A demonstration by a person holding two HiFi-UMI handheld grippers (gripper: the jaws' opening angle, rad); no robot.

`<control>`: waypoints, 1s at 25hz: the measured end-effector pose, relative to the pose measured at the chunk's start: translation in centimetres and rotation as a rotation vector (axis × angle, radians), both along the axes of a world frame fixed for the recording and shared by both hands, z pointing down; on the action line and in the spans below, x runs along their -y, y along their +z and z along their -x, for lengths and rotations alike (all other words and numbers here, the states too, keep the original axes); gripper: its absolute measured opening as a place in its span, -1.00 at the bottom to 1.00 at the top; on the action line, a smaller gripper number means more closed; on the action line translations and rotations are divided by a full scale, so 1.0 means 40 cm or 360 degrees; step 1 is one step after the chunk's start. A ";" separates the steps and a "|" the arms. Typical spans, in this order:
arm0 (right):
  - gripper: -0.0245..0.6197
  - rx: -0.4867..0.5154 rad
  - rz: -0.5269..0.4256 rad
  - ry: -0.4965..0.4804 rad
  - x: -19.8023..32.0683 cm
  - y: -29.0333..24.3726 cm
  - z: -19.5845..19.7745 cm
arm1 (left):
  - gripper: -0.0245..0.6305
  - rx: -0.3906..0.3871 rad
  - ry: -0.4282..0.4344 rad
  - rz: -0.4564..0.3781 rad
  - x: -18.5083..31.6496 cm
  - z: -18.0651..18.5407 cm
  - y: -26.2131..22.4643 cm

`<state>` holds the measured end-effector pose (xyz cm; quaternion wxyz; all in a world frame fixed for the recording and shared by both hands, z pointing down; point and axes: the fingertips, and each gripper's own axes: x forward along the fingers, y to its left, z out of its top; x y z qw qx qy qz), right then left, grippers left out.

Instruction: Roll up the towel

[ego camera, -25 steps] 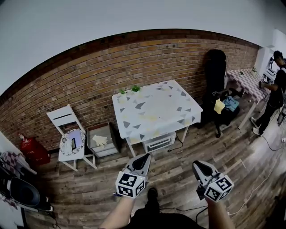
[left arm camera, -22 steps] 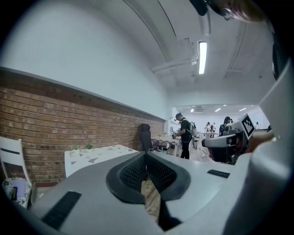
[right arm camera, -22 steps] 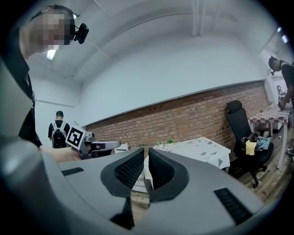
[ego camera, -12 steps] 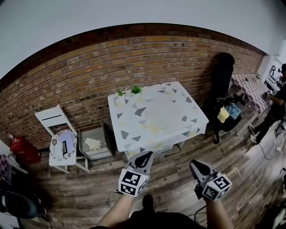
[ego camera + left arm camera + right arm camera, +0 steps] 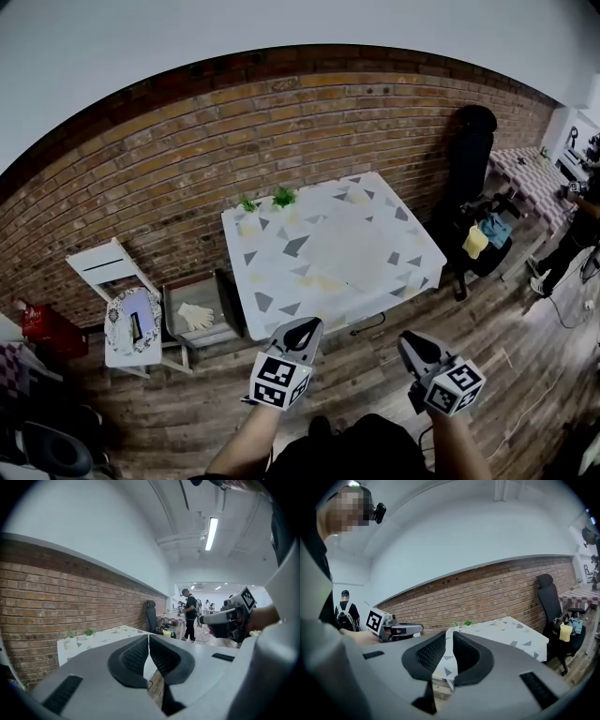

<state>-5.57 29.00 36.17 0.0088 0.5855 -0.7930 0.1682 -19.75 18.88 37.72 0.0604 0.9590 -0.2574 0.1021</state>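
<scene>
Against brick wall (image 5: 169, 178): table (image 5: 281, 277) under triangle-patterned cover, 2 small green plants (image 5: 283, 197) at its far edge. Left of table, grey box (image 5: 187, 284) holding white glove (image 5: 195, 316), then white chair (image 5: 101, 267). Right of table, black office chair (image 5: 472, 141). Wooden floor (image 5: 366, 370) beneath.

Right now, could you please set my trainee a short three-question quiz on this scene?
1. True or false: the left gripper has its fingers shut, with nothing between them.
2. Where on the table do the two small plants stand? A: at the corner by the brick wall. B: at the centre. C: at the edge nearest the person.
3. In the head view, what dark piece of furniture stands to the right of the table?
Key: 1 true. 2 A. 3 the black office chair.
</scene>
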 end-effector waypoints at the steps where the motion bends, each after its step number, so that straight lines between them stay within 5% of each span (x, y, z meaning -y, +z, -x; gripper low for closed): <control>1: -0.73 -0.0001 -0.0002 -0.0006 0.015 0.000 -0.003 | -0.86 0.0009 0.0003 0.0003 0.011 -0.005 0.005; 9: -0.70 0.0108 -0.0036 -0.0079 0.125 0.035 -0.049 | -0.86 0.0074 0.0003 0.0042 0.091 -0.089 0.059; 25: -0.69 0.0091 0.0063 -0.0370 0.456 0.108 -0.386 | -0.86 0.0189 -0.0154 0.0115 0.354 -0.439 0.072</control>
